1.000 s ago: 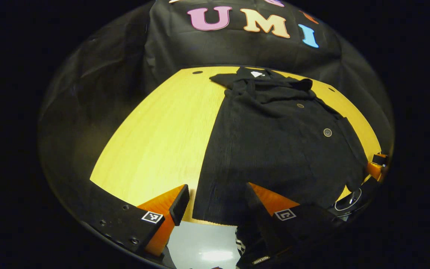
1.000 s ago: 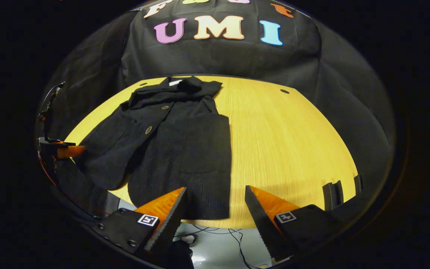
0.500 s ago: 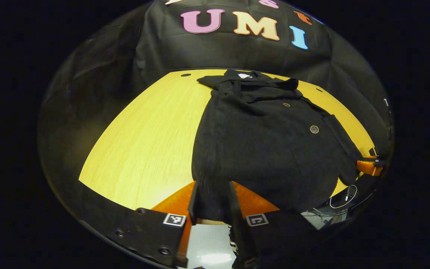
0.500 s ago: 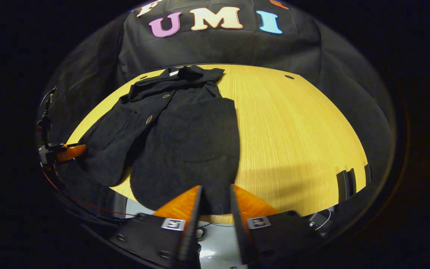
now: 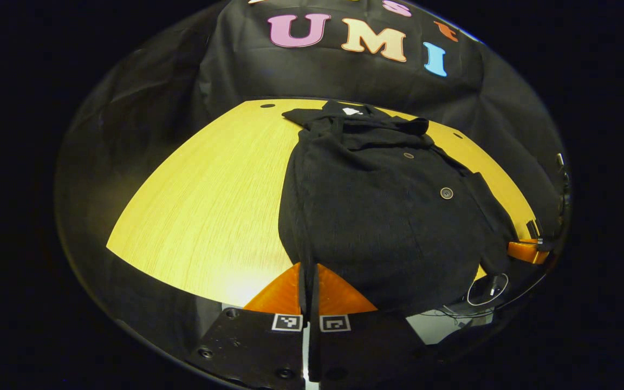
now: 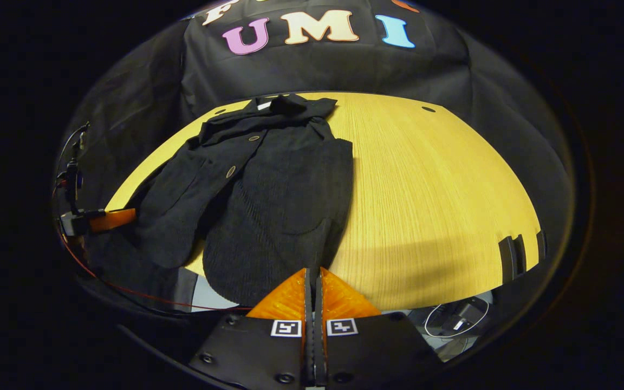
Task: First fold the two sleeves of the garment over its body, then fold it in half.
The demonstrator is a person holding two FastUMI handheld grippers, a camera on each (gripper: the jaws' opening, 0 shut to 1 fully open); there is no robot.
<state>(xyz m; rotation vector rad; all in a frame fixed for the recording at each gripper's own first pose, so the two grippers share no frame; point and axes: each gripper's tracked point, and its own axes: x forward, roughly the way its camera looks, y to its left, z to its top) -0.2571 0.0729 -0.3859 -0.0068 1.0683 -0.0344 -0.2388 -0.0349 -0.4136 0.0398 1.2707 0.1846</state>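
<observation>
**A:** Fingers first — what have they got?

**B:** Left gripper [image 5: 308, 276] is pinched tight on the near hem of the jacket [image 5: 382, 216], at its left corner, with cloth squeezed between both fingers. Right gripper [image 6: 314, 281] is closed the same way on the hem's other corner [image 6: 320, 254]. No gap shows at either pair.

**A:** How will it handle?

**B:** Soft and limp, I'd judge, but a thick ribbed weave with some weight, so it should drape rather than flutter and is unlikely to slip. The two hem corners look like the right hold for carrying the bottom up toward the collar; the slack middle may sag between them.

**A:** And its look?

**B:** Black, with round buttons [image 5: 446, 193] down the front and a collar [image 5: 355, 116] with a small white tag. One sleeve lies across the body; the right-hand panel [image 6: 182, 200] still spreads toward the table [image 6: 442, 195] edge.

**A:** Where is it?

**B:** Flat on the tabletop, collar at the far edge, hem at the near edge, a bit overhanging.
</observation>
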